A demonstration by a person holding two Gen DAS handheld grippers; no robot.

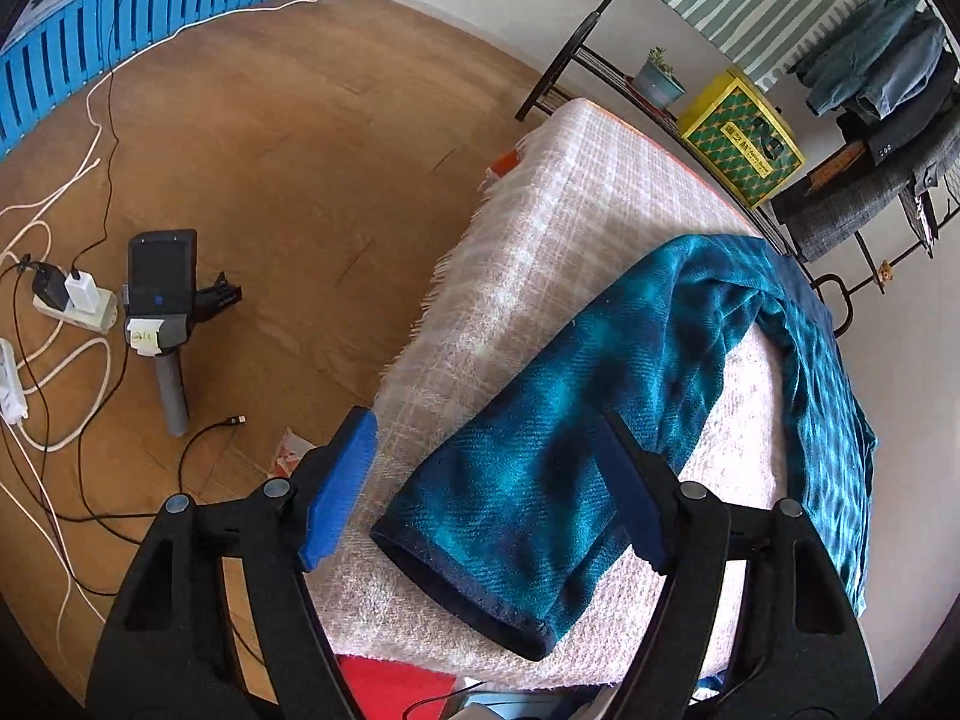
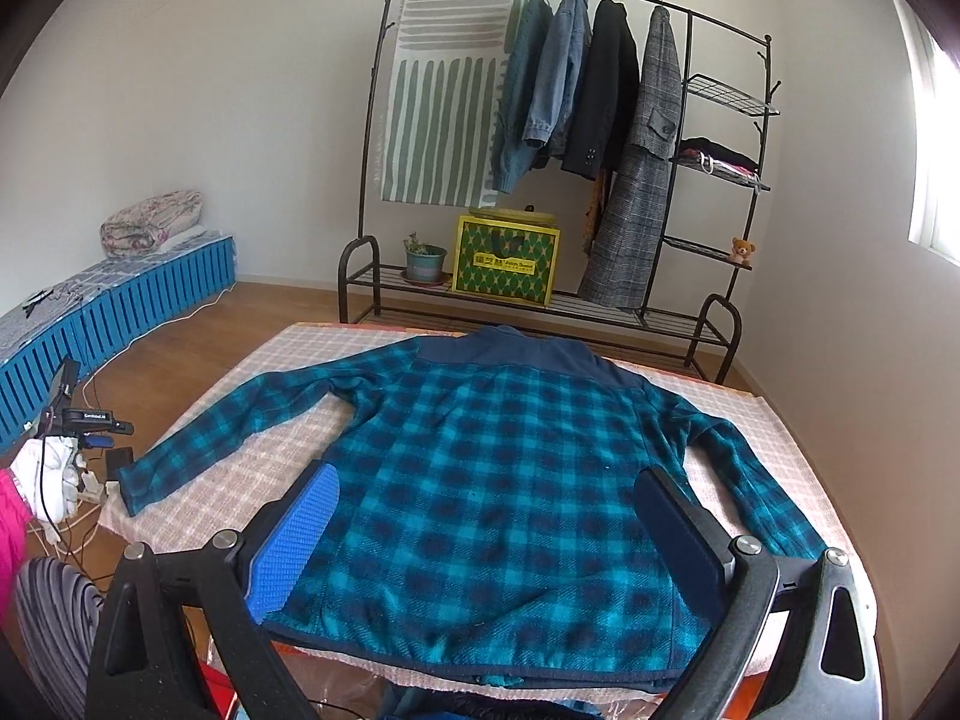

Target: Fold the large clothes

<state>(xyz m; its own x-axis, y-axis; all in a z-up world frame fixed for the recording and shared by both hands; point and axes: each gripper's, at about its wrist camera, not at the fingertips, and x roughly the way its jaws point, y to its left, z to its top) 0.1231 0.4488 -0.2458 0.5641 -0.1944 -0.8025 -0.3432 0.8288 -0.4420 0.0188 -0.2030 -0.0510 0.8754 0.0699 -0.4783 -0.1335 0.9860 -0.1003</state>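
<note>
Blanketed table (image 2: 252,480), teal plaid jacket (image 2: 504,480) spread flat

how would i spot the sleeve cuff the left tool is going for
Find the table under the pale checked blanket, where a teal plaid jacket lies flat. The cuff ends the sleeve reaching the blanket's near corner, edged in dark navy, between the open left tool.

Clothes rack (image 2: 600,6), yellow box (image 2: 507,261), potted plant (image 2: 423,258)
</note>
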